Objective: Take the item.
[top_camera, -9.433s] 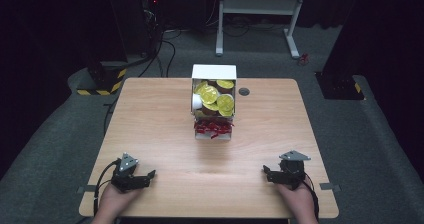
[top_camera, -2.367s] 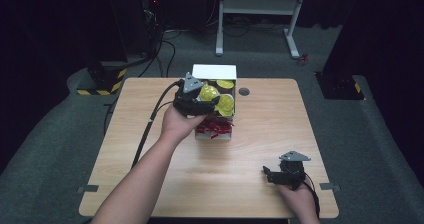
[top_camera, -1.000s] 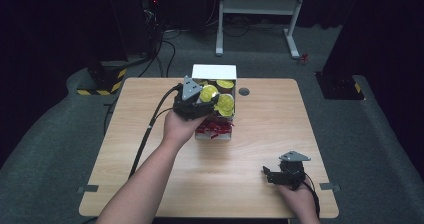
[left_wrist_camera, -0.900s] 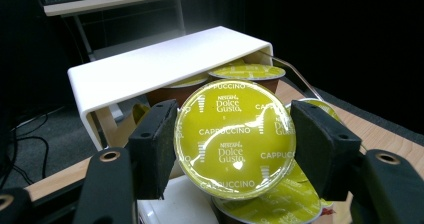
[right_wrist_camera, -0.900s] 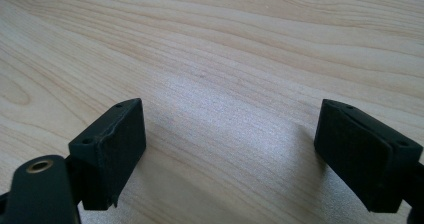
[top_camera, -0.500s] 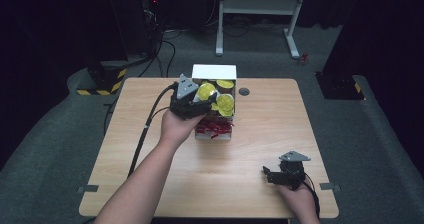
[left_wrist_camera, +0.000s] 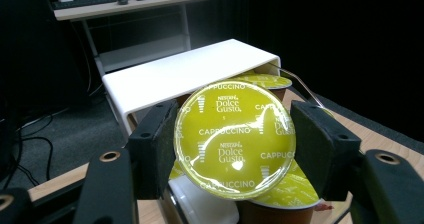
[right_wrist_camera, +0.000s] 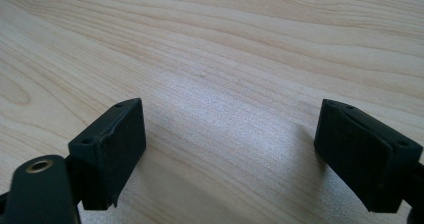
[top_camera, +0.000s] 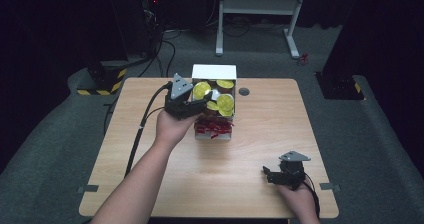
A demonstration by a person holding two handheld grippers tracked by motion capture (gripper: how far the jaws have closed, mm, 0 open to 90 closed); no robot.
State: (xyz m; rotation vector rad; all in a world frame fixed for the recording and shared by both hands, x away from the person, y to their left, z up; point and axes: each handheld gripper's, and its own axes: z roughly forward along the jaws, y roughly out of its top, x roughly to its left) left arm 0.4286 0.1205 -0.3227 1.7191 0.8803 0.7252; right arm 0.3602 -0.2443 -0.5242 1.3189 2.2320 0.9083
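Note:
An open white box point(top_camera: 214, 72) of coffee capsules stands at the back middle of the wooden table point(top_camera: 270, 129), with red shreds point(top_camera: 212, 128) along its front. My left gripper point(top_camera: 199, 99) hovers at the box's left side, shut on a capsule with a yellow Cappuccino lid point(top_camera: 202, 90). In the left gripper view both pads press the capsule point(left_wrist_camera: 234, 139) at its sides, with more yellow-lidded capsules point(left_wrist_camera: 292, 189) and the white box lid point(left_wrist_camera: 185, 76) behind. My right gripper point(top_camera: 267, 174) rests near the table's front right, open, with bare wood between its fingers point(right_wrist_camera: 112, 149).
A small dark round hole point(top_camera: 244, 91) sits in the tabletop right of the box. The left gripper's cable point(top_camera: 140, 126) trails over the table's left part. A white stand point(top_camera: 260, 6) and black-yellow floor blocks point(top_camera: 102, 79) lie beyond the far edge.
The left gripper has shifted slightly to the left with the capsule in it. The right gripper has stayed in place.

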